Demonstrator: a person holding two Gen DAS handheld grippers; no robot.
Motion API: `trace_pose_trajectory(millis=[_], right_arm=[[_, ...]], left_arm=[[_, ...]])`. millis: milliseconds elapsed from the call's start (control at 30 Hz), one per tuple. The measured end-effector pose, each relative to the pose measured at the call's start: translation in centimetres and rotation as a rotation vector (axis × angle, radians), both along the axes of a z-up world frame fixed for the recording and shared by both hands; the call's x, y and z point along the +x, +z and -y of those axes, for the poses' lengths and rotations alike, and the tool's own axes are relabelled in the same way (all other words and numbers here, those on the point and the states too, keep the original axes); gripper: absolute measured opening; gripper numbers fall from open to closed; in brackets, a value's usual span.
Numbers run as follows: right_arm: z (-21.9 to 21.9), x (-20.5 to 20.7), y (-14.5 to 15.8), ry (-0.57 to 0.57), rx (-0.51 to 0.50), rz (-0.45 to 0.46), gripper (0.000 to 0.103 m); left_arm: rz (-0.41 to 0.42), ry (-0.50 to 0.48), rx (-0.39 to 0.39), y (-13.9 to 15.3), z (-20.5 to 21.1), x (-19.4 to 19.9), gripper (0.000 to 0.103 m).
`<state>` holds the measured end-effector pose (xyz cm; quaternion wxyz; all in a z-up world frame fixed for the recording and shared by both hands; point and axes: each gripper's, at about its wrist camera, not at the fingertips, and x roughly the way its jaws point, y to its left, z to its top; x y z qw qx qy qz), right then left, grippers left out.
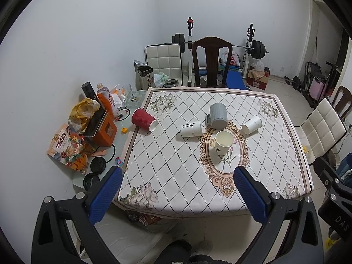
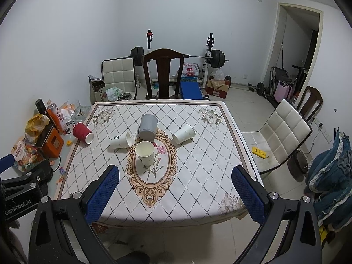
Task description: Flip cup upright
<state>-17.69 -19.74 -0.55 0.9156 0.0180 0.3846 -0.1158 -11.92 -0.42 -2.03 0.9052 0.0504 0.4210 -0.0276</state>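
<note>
Left wrist view takes in the whole table, and going left to right the cups lie so: a red cup on its side at the far-left edge of the cloth, mouth toward the near right; a white cup on its side, near the middle; a grey mug standing mouth-down behind the centre; a paper cup already upright on the oval motif, empty as far as its mouth shows; and a second white cup tipped over to the right, mouth toward the near left.

The left gripper is spread wide and holds nothing. The right gripper is likewise wide open and bare. Both hang over the near edge, well apart from every cup.

Which cup comes next cannot be told. The red cup lies ahead and left of the left gripper, its long axis slanting across the gripper's line. The right-hand white cup lies almost straight ahead of the right gripper, so that hand seems the nearer one.
</note>
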Motion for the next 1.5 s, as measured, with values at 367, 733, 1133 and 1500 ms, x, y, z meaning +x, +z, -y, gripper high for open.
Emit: trace_pose_trajectory(millis=[367,733,1133,1500], right_arm=[[-0.6,0.0,-0.4,0.024,0.006,-0.014,0.103],[-0.9,0.0,-0.3,0.027,0.006,-0.015,0.103],[-1.5,-0.2,-0.4,0.039,0.007,-0.021,0.103],[-1.4,-0.2,-0.4,0.04,0.007,-0.02,0.103]], left_arm=[[-0.003,-0.001,0.004,-0.3,-0.6,-0.2,0.103],[-0.004,-0.004,0.002,-0.3,-0.6,-0.2,0.103],[-0.005,-0.004,0.0,-0.3,-0.9,-0.4,0.103],[-0.005,-0.002,0.0,-0.4,-1.1,-0.5,0.103]])
